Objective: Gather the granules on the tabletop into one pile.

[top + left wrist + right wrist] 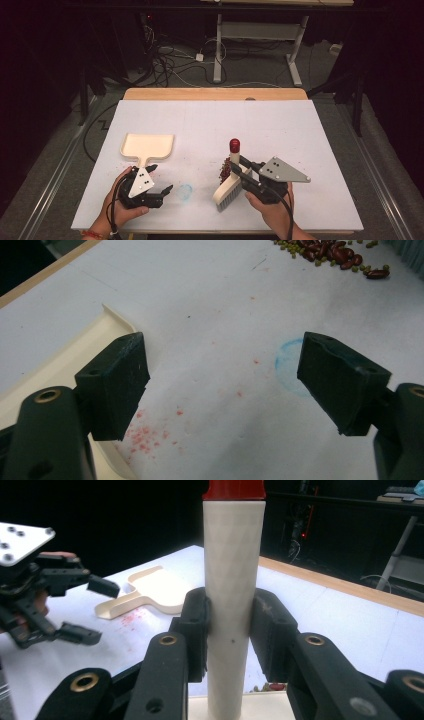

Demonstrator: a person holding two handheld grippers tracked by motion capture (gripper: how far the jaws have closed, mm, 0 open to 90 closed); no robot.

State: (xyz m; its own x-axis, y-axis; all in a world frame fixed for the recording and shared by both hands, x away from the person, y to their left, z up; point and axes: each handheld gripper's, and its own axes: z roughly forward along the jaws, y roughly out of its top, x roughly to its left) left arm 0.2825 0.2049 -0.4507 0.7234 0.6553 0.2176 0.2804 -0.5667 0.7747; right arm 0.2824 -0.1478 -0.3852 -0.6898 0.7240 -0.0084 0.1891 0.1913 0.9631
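A cream dustpan (147,146) lies flat on the white table, its handle pointing toward my left gripper (161,179). That gripper is open just right of the handle, with nothing between its fingers. In the left gripper view my left gripper (225,385) frames bare table, the dustpan (60,365) by its left jaw. My right gripper (246,173) is shut on the handle of a cream brush (229,187) with a red cap (234,145). Its bristles rest on the table beside a pile of red and green beans (225,170). In the right gripper view the brush handle (234,570) stands upright in my right gripper (232,630).
A faint blue circle (185,191) is drawn on the table between the grippers, also the blue circle (290,370) near the left gripper's right jaw. Pink stains (147,435) mark the surface by the dustpan. Beans (335,252) lie farther off. Desk legs and cables (200,60) stand beyond the table.
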